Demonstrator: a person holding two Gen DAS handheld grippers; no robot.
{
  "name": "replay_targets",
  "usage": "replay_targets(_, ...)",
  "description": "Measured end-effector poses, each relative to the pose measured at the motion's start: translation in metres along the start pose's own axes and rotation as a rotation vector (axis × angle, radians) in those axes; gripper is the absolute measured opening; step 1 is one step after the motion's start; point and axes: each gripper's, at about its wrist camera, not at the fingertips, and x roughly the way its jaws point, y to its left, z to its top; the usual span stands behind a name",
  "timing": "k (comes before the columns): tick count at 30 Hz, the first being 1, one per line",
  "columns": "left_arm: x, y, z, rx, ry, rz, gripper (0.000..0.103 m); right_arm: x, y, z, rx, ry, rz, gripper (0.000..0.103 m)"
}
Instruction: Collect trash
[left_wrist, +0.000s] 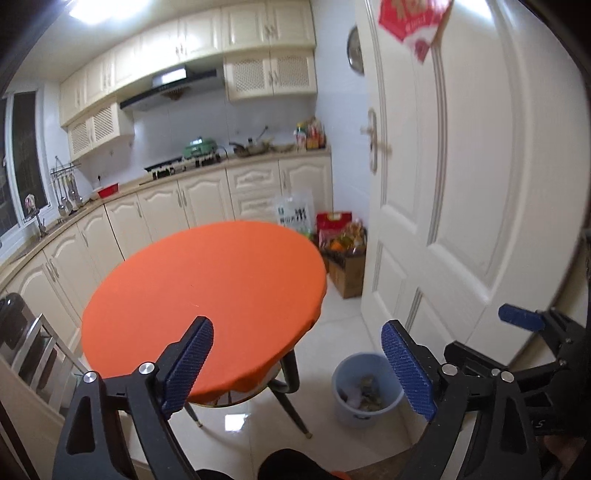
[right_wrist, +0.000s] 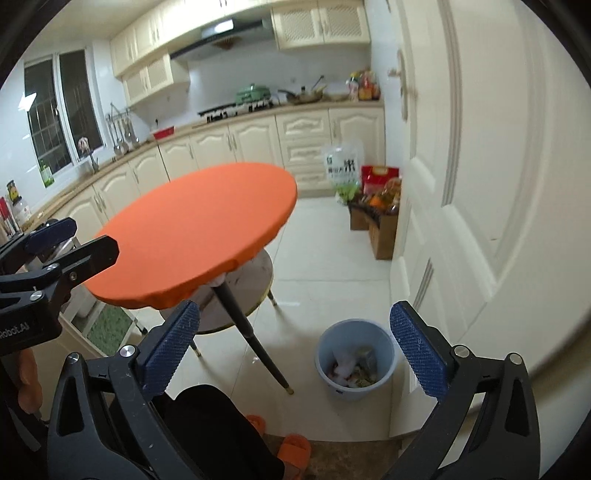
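A light blue trash bin (left_wrist: 364, 387) stands on the tiled floor beside the round orange table (left_wrist: 207, 299), with crumpled paper and scraps inside. It also shows in the right wrist view (right_wrist: 354, 363), right of the table (right_wrist: 195, 236). My left gripper (left_wrist: 297, 369) is open and empty, held above the table's near edge. My right gripper (right_wrist: 295, 347) is open and empty, above the floor left of the bin. The right gripper's fingertip (left_wrist: 521, 317) shows at the right of the left wrist view. No trash shows on the table top.
A white door (left_wrist: 461, 184) stands close on the right. Cream kitchen cabinets (left_wrist: 207, 199) run along the back and left. A cardboard box (right_wrist: 380, 221) of groceries and bags sits by the door. The person's leg and orange slippers (right_wrist: 291, 448) are below.
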Motion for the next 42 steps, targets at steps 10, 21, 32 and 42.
replay_targets(10, -0.097, 0.009, -0.039, -0.028, -0.113, 0.019, 0.097, -0.08, 0.025, 0.002, -0.024, -0.139, 0.01, 0.103)
replay_targets(21, -0.114, 0.012, -0.046, -0.074, -0.124, 0.045, 0.098, -0.111, 0.052, 0.004, -0.048, -0.206, 0.061, 0.103)
replay_targets(32, -0.123, 0.021, -0.033, -0.096, -0.14, 0.074, 0.101, -0.121, 0.072, 0.005, -0.072, -0.238, 0.077, 0.103)
replay_targets(42, -0.131, 0.015, -0.035, -0.093, -0.188, 0.159, 0.101, -0.125, 0.083, 0.006, -0.087, -0.273, 0.07, 0.103)
